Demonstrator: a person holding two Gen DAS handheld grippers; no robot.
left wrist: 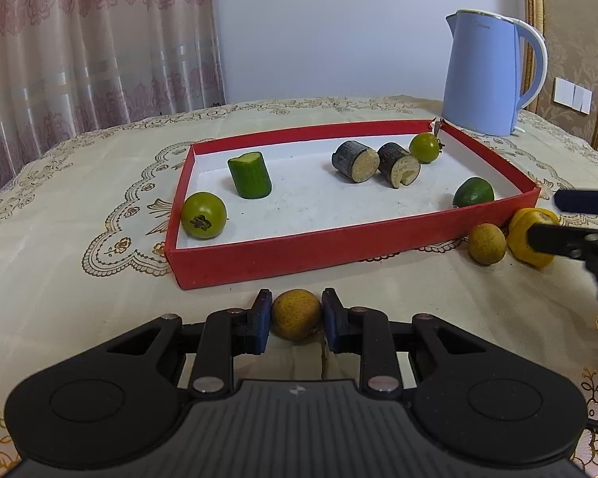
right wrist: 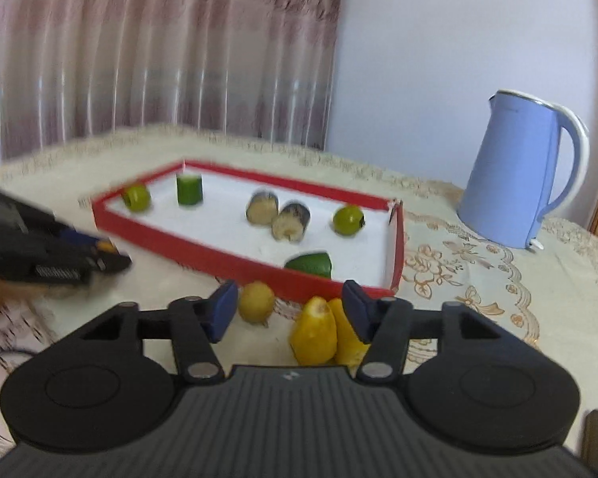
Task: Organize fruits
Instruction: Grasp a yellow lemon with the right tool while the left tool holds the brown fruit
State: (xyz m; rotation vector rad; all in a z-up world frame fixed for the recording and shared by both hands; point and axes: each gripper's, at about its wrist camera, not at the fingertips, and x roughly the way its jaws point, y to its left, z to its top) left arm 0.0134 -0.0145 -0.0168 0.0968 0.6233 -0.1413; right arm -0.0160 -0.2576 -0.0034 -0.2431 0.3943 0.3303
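Note:
A red tray (left wrist: pixel 299 253) with a white floor holds two green round fruits (left wrist: pixel 203 215), a cucumber piece (left wrist: pixel 250 175), two dark cut cylinders (left wrist: pixel 355 161) and a green wedge (left wrist: pixel 473 192). My left gripper (left wrist: pixel 296 314) is shut on a brown round fruit (left wrist: pixel 296 314) on the cloth just before the tray's front wall. My right gripper (right wrist: pixel 291 304) is open around a yellow fruit piece (right wrist: pixel 315 332) that lies near its right finger. A second brown round fruit (right wrist: pixel 256 302) lies between the fingers, nearer the left one, beside the tray (right wrist: pixel 239 265).
A blue kettle (left wrist: pixel 486 75) stands behind the tray's far right corner; it also shows in the right wrist view (right wrist: pixel 518 183). A patterned cream tablecloth (left wrist: pixel 79 279) covers the table. Curtains hang behind. The right gripper (left wrist: pixel 570 219) shows at the left view's right edge.

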